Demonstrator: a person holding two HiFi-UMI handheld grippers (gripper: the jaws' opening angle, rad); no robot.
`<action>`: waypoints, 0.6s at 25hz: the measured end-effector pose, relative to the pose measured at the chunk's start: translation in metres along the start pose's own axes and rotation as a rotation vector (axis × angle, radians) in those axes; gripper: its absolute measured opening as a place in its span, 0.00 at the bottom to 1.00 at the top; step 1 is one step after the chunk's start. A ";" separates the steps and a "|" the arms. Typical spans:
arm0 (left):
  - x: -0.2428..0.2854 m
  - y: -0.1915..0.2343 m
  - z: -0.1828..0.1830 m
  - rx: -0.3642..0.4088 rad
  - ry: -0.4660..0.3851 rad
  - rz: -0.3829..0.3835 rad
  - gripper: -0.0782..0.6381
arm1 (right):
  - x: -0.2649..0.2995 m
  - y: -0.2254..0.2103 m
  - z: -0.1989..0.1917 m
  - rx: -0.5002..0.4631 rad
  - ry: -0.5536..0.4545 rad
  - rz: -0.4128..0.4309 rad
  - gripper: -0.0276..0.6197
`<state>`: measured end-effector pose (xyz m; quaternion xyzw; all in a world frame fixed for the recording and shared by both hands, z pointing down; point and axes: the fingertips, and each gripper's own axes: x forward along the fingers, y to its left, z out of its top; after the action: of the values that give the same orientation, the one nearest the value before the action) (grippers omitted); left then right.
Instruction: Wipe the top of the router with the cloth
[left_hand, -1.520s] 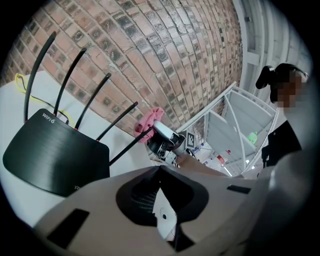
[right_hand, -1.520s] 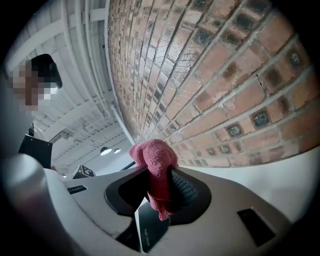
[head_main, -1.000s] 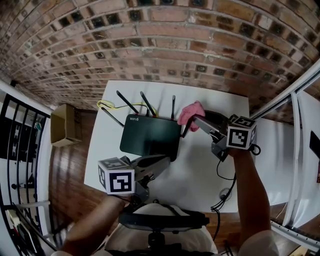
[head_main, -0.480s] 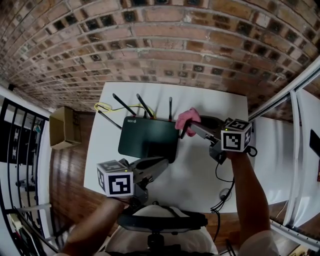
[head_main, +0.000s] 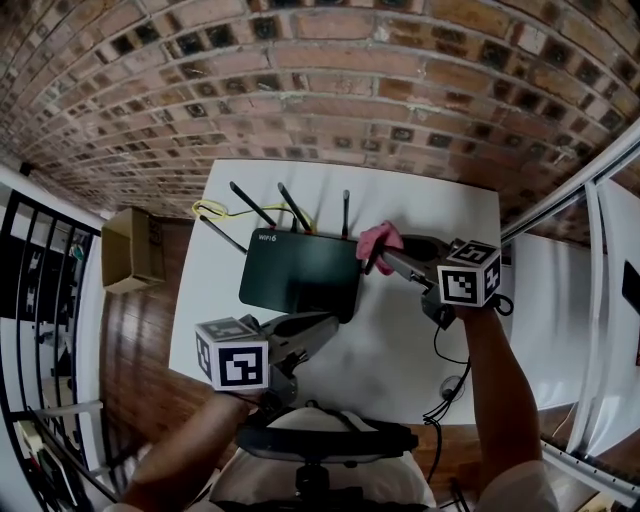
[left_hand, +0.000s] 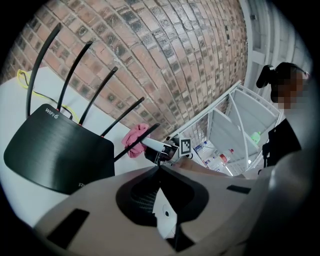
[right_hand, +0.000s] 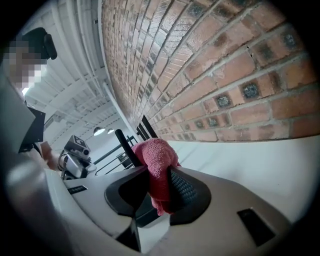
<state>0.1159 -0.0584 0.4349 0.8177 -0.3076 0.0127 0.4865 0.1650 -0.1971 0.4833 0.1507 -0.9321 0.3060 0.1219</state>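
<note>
You hold a pink cloth (head_main: 381, 238) by the router (head_main: 300, 278).
Your right gripper (head_main: 376, 261) pinches it in its fingers; your left gripper (head_main: 328, 322) has its fingers pressed together.

a cardboard box (head_main: 130, 250) is being shown on the floor (head_main: 130, 350) well left of the right claw (head_main: 372, 262), a brick wall (head_main: 320, 90) beyond it, a white table (head_main: 400, 350) beneath.

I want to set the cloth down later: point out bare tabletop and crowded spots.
Bare: the table's far right corner beyond the cloth, and the strip left of the router. Crowded: behind the router, with antennas and yellow cable; a black cable near the front right.
</note>
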 end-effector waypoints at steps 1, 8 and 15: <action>0.000 0.000 0.000 0.001 -0.002 -0.002 0.14 | 0.001 0.000 -0.001 -0.012 0.007 -0.006 0.24; -0.007 0.001 -0.008 -0.018 -0.006 0.007 0.14 | 0.005 0.000 -0.012 -0.152 0.084 -0.068 0.24; -0.013 -0.001 -0.012 -0.013 -0.008 0.015 0.14 | 0.005 0.002 -0.020 -0.336 0.169 -0.136 0.24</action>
<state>0.1091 -0.0418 0.4367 0.8122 -0.3158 0.0112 0.4904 0.1629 -0.1845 0.4998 0.1648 -0.9441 0.1487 0.2436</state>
